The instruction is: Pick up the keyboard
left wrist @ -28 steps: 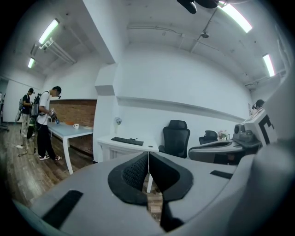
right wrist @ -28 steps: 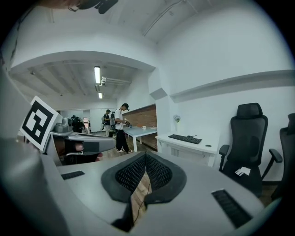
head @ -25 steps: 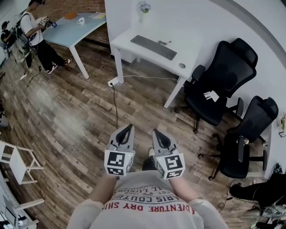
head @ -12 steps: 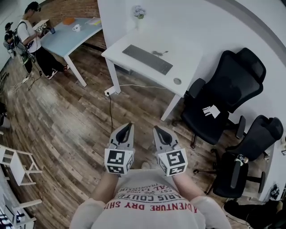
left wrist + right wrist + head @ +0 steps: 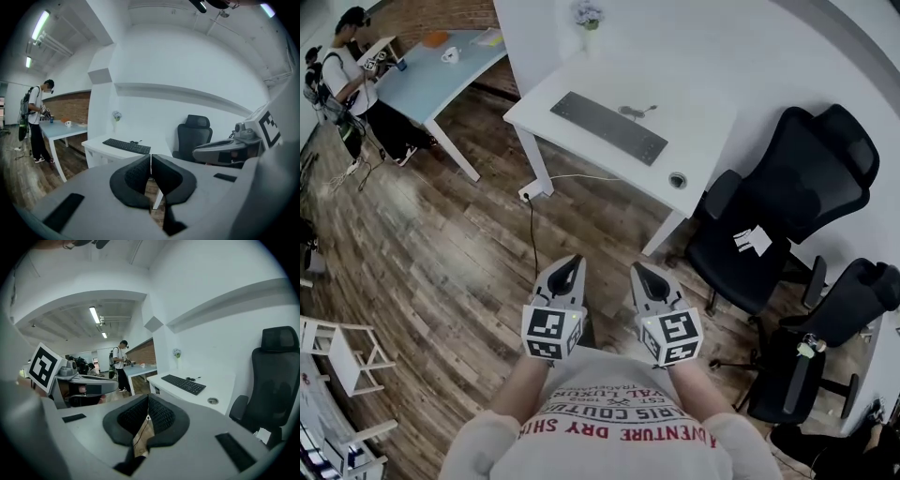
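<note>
Floor: brown wood planks (image 5: 441,244) are running across the room, with a black cable (image 5: 533,234) lying on them.
Walls: a white wall (image 5: 722,37) is curving behind the furniture; a brick wall (image 5: 441,14) is showing far off.
Desks: a white desk (image 5: 694,131) is standing against the wall, with a pale blue table (image 5: 431,80) standing to its left.
Chairs: a black office chair (image 5: 769,216) and a second black chair (image 5: 830,328) are standing to the right of the desk.
Light: ceiling tube lamps (image 5: 40,26) are glowing.

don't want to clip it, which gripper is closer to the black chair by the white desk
Right. The black chair stands ahead and to the right of the right gripper; the left gripper is farther, on the right gripper's other side.
</note>
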Demonstrator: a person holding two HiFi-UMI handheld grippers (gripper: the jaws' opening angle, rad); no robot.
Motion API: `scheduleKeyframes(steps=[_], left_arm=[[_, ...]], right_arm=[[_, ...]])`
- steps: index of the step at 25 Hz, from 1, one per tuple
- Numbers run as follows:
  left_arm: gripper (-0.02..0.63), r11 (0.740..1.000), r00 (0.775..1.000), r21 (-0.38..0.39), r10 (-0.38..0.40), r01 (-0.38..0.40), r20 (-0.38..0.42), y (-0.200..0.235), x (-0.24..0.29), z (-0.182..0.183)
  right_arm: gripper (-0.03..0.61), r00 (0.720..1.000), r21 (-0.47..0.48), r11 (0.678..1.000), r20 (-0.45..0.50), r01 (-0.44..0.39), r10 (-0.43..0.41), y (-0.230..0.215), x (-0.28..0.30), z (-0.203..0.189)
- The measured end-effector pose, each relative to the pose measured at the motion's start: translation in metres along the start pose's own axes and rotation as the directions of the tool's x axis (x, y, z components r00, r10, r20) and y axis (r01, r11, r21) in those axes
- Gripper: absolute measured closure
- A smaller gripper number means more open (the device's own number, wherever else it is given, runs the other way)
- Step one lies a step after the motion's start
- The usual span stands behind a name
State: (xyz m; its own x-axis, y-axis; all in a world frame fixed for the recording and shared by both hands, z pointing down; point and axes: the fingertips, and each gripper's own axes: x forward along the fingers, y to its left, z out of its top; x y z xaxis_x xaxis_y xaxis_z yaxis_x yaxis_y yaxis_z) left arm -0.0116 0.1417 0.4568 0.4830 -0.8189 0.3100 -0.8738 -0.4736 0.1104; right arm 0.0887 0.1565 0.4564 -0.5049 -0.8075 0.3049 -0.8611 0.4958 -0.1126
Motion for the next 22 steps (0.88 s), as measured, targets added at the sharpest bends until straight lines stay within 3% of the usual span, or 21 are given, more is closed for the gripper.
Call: scheduleKeyframes(steps=[9, 14, 22], left_arm=[[0.587, 0.994, 0.994, 0.029, -0.108, 0.108, 0.013, 0.063, 0.101, 0.052], [0.586, 0.985, 0.985, 0.035, -0.171, 0.170, 0.005, 0.096, 0.131, 0.073], [0.586, 0.981, 0.981, 0.032, -0.188, 0.189, -0.039, 0.158, 0.200, 0.082]], right_arm=[[0.554, 0.996, 0.012, 0.996, -0.008, 0.092, -0.092, -0.044, 0.091, 0.040], [0.554, 0.987, 0.019, 0.987, -0.009, 0.160, -0.160, -0.050, 0.128, 0.067], [0.554, 0.986, 0.021, 0.987, -0.049, 0.160, -0.159, -0.071, 0.215, 0.089]])
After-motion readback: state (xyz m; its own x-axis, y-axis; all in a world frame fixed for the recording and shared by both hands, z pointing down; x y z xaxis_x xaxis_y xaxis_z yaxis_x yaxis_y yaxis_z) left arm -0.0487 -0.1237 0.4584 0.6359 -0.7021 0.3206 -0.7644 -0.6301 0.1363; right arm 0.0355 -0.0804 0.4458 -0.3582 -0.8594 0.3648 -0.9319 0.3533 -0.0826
